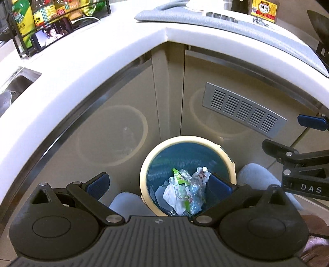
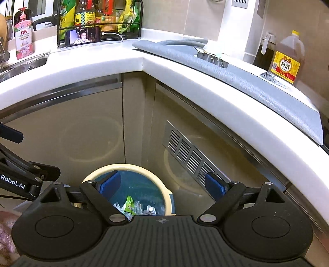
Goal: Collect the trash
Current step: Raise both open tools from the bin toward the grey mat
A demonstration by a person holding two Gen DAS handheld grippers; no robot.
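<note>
Left gripper (image 1: 159, 183) hangs with fingers spread wide, nothing between them. Directly below it stands the bin (image 1: 144, 174), wrappers and trash (image 1: 185, 191) lying inside. Right gripper (image 2: 162, 184), likewise spread and unladen, hovers just right of the bin.

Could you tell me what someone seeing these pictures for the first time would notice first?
The round trash bin with a cream rim and blue liner, on the floor in the corner under the white counter, holds crumpled wrappers. Both the left gripper and right gripper hang open and empty above it. On the counter behind, a phone plays a video by the bottle rack.
</note>
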